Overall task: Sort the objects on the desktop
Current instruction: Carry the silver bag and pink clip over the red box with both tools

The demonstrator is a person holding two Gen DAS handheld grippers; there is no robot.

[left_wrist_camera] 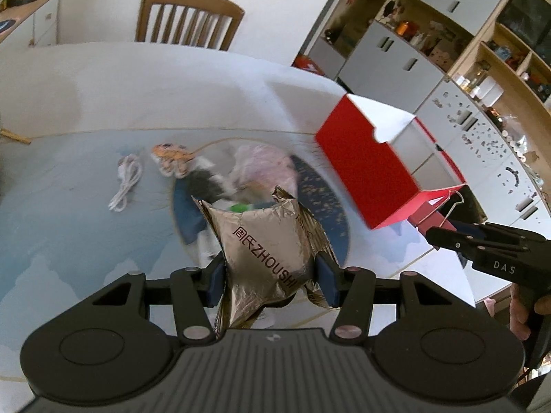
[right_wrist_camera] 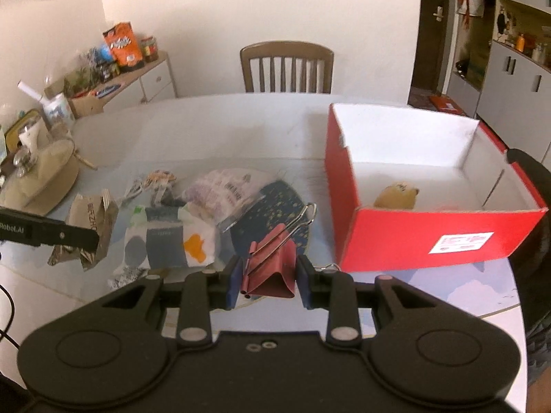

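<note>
The desk [right_wrist_camera: 241, 120] stands before a chair [right_wrist_camera: 286, 69]. Left gripper [left_wrist_camera: 270, 272] jaws grasp a foil bag [left_wrist_camera: 261, 241], right gripper [right_wrist_camera: 267, 284] jaws a clip [right_wrist_camera: 272, 265]. Only the right view shows a toy [right_wrist_camera: 396, 194] inside the red box [right_wrist_camera: 430, 234]

a wooden slat-back chair [right_wrist_camera: 286, 67] stands at the far side of the table, against a pale wall. to the left, a low white sideboard [right_wrist_camera: 155, 82] carries an orange snack bag [right_wrist_camera: 123, 46], a jar [right_wrist_camera: 149, 49] and other packets — too blurred to name. at the table's left edge sits a tan round stand [right_wrist_camera: 44, 179] with a white figure on it. on the right, a wall unit of white doors and open wooden shelves [left_wrist_camera: 444, 44] holds bottles and small ornaments — a door [right_wrist_camera: 434, 31] stands beside it.
</note>
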